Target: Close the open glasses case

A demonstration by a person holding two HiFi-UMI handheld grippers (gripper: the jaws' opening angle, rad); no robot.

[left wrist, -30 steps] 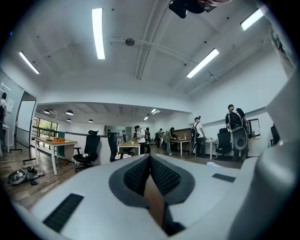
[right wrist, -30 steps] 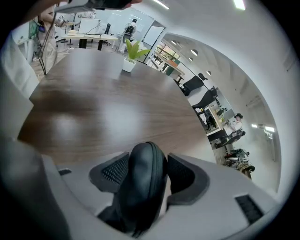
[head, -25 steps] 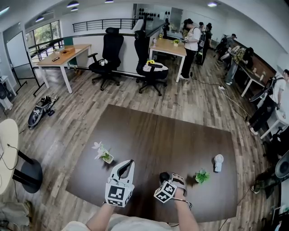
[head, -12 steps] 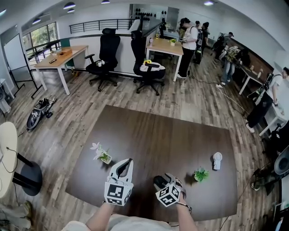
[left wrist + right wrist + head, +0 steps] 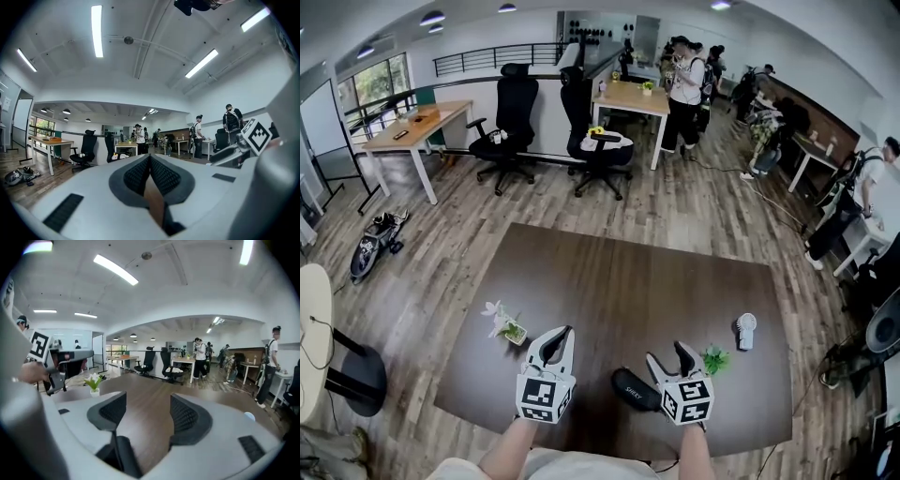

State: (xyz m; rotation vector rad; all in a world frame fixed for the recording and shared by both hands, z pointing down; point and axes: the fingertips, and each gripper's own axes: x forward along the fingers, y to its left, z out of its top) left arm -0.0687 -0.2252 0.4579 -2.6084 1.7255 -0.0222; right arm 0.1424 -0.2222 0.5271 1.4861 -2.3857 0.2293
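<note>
Hovering with jaws pressed together and empty, the left gripper (image 5: 562, 335) sits left of the glasses case (image 5: 634, 388), which lies apparently closed on the brown table (image 5: 656, 281), back-left of the fingertips of the right gripper (image 5: 667, 353). Those jaws, just eased inward, stand wide around nothing; closing looks done, so withdrawing comes next. Office chairs (image 5: 514, 117) and desks (image 5: 630, 97) fill the room.

Glasses case (image 5: 630, 387) partly behind right tool (image 5: 667, 352); print unreadable.
</note>
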